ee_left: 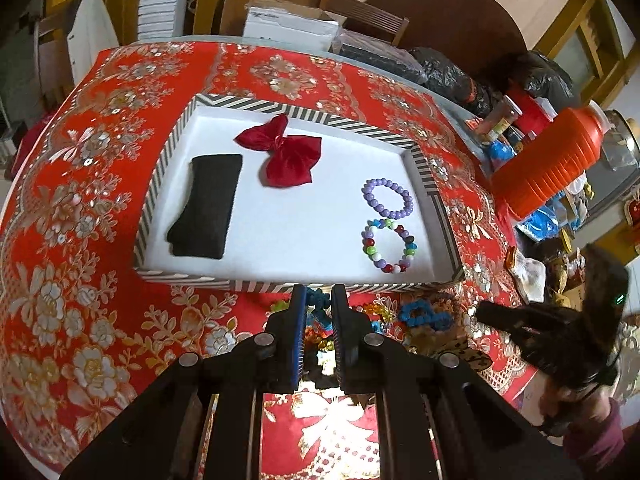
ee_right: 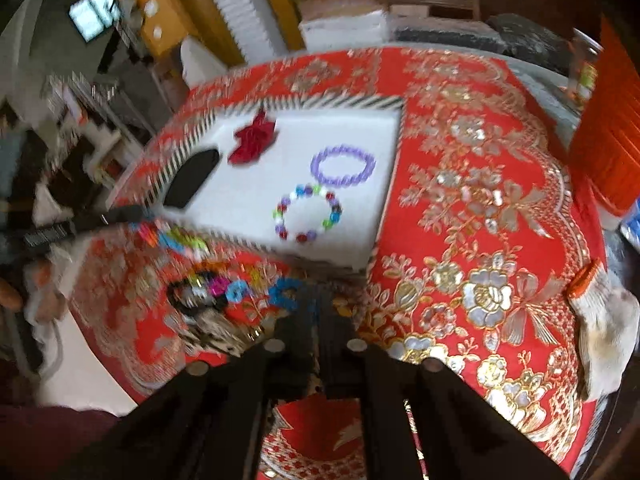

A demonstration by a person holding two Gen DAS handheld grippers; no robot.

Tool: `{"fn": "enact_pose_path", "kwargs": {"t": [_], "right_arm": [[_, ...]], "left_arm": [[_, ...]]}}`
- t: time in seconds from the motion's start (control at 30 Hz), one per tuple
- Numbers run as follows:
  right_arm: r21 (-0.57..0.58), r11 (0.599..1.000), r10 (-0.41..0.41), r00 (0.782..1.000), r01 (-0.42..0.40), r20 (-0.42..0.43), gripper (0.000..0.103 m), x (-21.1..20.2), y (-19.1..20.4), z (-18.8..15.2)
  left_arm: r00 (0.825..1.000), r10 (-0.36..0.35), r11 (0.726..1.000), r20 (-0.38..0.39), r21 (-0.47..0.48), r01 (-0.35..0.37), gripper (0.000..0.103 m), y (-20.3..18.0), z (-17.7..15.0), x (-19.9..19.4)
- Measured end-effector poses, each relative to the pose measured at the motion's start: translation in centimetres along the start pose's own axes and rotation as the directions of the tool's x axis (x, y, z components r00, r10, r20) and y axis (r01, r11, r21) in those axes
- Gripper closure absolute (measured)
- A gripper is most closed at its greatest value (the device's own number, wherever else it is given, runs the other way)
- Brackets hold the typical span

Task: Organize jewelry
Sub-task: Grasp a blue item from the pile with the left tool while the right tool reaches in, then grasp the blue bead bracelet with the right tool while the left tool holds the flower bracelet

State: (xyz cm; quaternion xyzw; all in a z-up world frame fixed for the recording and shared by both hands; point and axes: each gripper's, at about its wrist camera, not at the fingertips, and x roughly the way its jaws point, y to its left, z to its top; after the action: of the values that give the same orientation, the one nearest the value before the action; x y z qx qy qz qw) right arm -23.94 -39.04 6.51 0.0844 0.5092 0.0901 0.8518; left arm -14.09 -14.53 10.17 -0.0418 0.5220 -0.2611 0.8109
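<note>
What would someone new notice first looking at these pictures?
Probably the red and gold floral tablecloth covering the whole table. Next, the white tray with a striped rim at its middle, holding a black cloth on the left, a red bow at the back and two bead bracelets, purple and multicolour, on the right. A big orange bottle lies to the tray's right.
</note>
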Motion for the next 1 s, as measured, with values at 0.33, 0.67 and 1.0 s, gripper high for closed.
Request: {"fn": "enact_pose_path", "kwargs": {"t": [0.33,0.67,1.0], "right_arm": [[-0.158,0.985,-0.079,0.994,0.065,-0.081,0.073,5.1,1.7,0.0],[-0.059,0.997,0.044,0.998,-0.042,0.033,0.102,0.3,0.9,1.2],[-0.211,0.976,-0.072,0.993,0.051,-0.089,0.079,4.5,2.2,0.1]], "left_arm": [[0.998,0.007,0.999,0.055,-0.033,-0.005,0.103,1.0,0.3,-2.7],[0.997,0.013,0.999,0.074,-0.034,-0.01,0.103,1.1,0.7,-3.3],[0.997,0.015,0.999,0.08,-0.045,-0.011,0.103,1.6,0.4,-3.7]]}}
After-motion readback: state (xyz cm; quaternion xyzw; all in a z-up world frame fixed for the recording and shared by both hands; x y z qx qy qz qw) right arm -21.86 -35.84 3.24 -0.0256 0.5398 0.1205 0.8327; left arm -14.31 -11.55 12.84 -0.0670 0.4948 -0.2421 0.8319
